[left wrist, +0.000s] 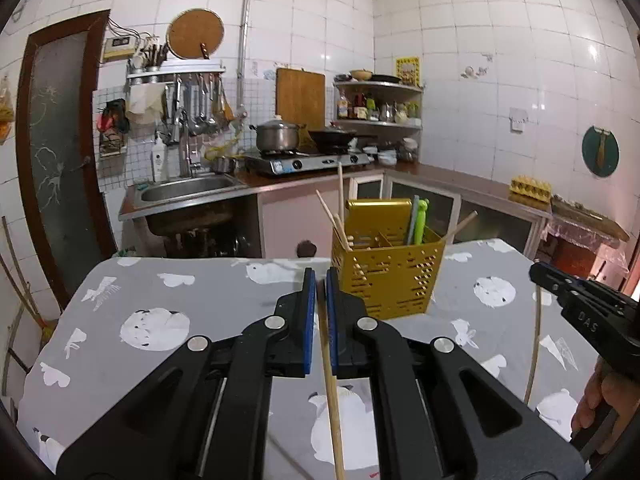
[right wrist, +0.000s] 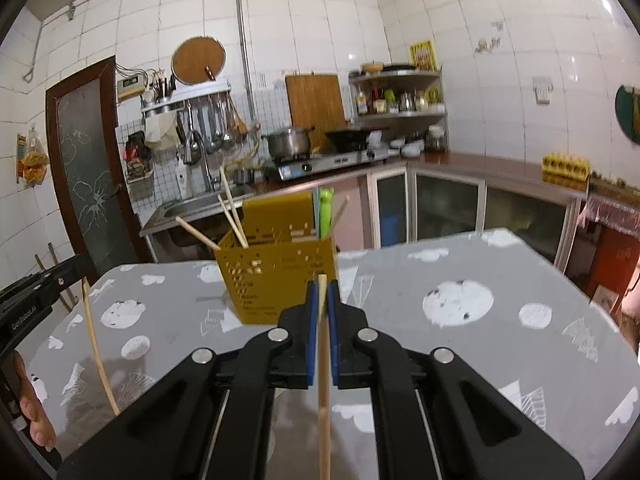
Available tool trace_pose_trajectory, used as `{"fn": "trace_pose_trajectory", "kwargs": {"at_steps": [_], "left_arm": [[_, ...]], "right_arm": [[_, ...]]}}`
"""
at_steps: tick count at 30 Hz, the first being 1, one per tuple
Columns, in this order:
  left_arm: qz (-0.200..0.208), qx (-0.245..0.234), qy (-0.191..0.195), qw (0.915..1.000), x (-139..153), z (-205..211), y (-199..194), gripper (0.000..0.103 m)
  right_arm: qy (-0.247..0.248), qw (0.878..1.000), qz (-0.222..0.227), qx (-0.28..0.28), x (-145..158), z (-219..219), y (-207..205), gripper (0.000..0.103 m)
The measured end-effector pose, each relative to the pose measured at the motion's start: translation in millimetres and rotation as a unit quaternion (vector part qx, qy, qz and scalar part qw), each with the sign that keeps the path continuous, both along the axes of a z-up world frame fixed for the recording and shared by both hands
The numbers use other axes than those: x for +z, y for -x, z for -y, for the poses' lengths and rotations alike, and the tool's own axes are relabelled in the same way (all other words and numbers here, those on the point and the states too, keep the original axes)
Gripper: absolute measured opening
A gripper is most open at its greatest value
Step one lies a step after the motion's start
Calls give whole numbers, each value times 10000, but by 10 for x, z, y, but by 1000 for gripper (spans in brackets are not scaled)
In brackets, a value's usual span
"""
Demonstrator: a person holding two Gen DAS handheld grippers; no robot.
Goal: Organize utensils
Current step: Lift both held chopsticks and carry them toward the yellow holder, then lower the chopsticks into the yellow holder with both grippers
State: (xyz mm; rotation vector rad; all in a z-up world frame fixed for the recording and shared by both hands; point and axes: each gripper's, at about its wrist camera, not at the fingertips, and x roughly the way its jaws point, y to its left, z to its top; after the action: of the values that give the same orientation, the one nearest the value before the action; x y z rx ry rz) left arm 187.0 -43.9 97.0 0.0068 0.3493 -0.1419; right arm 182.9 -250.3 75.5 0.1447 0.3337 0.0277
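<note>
A yellow perforated utensil holder (left wrist: 386, 276) (right wrist: 276, 280) stands on the grey patterned table (left wrist: 180, 304) (right wrist: 460, 272). It holds several wooden chopsticks (left wrist: 334, 220) (right wrist: 232, 216) and a green utensil (left wrist: 420, 220) (right wrist: 326, 212). My left gripper (left wrist: 320, 276) is shut on a wooden chopstick (left wrist: 330, 384), just left of the holder and nearer me. My right gripper (right wrist: 322, 286) is shut on another wooden chopstick (right wrist: 324, 392), close in front of the holder. Each gripper shows in the other's view (left wrist: 540, 274) (right wrist: 80, 266), with its chopstick hanging down (left wrist: 534, 344) (right wrist: 96, 348).
Behind the table runs a kitchen counter with a sink (left wrist: 188, 190) (right wrist: 200, 208), a gas stove with a pot (left wrist: 278, 136) (right wrist: 290, 142) and a wok. A corner shelf (left wrist: 380, 104) holds bottles. An egg tray (left wrist: 530, 188) (right wrist: 566, 168) sits on the right counter.
</note>
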Motion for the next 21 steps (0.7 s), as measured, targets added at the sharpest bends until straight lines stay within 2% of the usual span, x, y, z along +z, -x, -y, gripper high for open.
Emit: {"fn": "trace_pose_trajectory", "kwargs": {"at_steps": [3, 10, 13, 16, 18, 19, 20, 21], "left_arm": [[108, 32, 16, 9999, 24, 3, 3, 3], [414, 59, -97, 9991, 98, 59, 32, 2], [159, -1, -99, 9998, 72, 77, -76, 2], [-277, 23, 12, 9996, -29, 15, -272, 2], [-535, 85, 108, 9985, -127, -43, -402, 9], [-668, 139, 146, 9976, -182, -70, -468, 22], [-842, 182, 184, 9961, -249, -101, -546, 42], [-994, 212, 234, 9945, -318, -136, -619, 51]], "right_arm": [[148, 9997, 202, -18, 45, -23, 36, 5], [112, 9991, 410, -15, 122, 16, 13, 5], [106, 9992, 385, 35, 128, 13, -22, 5], [130, 9995, 230, 143, 112, 6, -108, 5], [143, 9996, 182, 168, 95, -3, -136, 5], [161, 9996, 180, 160, 85, -7, -144, 5], [162, 9996, 168, 154, 85, 1, -154, 5], [148, 9996, 166, 147, 80, -1, -160, 5]]}}
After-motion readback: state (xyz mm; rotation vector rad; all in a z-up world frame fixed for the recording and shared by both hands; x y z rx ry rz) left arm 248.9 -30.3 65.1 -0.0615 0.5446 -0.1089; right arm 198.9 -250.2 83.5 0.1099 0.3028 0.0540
